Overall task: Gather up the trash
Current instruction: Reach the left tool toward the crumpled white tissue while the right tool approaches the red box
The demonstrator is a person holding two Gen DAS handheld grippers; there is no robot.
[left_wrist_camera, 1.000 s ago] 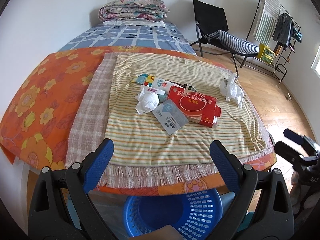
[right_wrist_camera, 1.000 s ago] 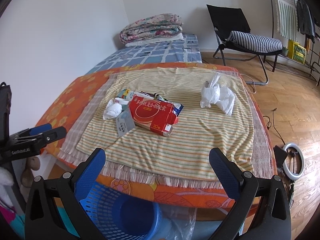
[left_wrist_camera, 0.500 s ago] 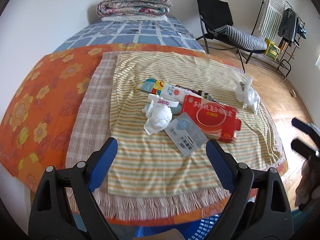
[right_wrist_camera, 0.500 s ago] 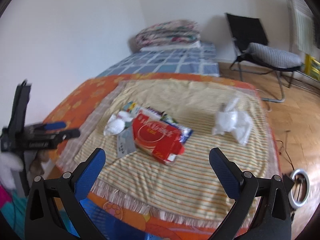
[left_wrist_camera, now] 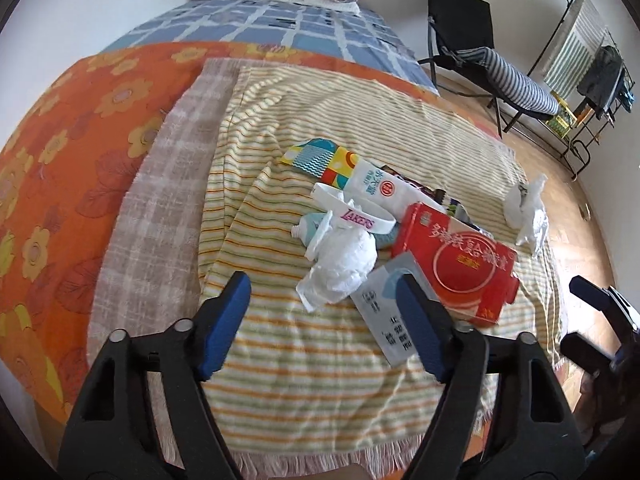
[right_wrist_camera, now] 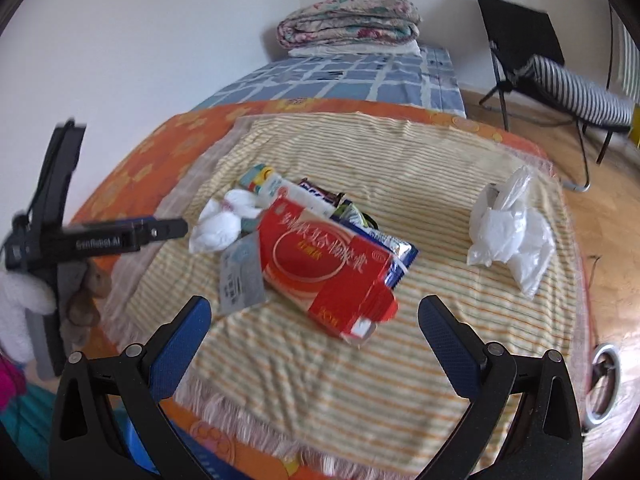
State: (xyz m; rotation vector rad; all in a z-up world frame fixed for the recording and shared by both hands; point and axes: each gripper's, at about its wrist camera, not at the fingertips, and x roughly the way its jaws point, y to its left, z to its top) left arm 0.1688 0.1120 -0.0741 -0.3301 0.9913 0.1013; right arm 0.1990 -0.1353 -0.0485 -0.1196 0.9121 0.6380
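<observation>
I hold the left gripper with jaws spread and empty just short of the crumpled tissue, which lies against the left side of the red box on the striped cloth, lined up for a first pick. The right gripper, jaws also spread, hangs before the red box. Versus one second back, both cameras sit nearer the pile and the blue basket is out of view.

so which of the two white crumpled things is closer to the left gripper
The crumpled white tissue touching the grey card, just ahead of the open left gripper. The other, a white plastic bag, lies alone off to the right, beyond the red box.
</observation>
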